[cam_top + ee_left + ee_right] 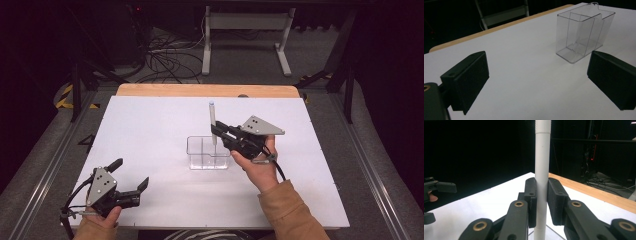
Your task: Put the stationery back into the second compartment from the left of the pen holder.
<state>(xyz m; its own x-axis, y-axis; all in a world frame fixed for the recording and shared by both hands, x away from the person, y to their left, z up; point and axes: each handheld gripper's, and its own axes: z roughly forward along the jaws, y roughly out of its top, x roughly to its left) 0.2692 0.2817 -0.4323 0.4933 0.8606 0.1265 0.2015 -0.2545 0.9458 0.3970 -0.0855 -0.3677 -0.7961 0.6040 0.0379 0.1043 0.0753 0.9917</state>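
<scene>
Right gripper clamps a white pen upright, over the clear divided container's 1 o'clock corner at table centre. Left gripper sits at the table's 7 o'clock, jaws wide, nothing between them.

Dim room: grey floor, tangled black cables, white metal stand behind.

Bright table, black surroundings

Overhead light fell evenly on the white table, leaving the room behind dark. Shadows stayed soft and faint. The high view looked slightly grainy; near jaws in both gripper views were softly blurred and underlit.
</scene>
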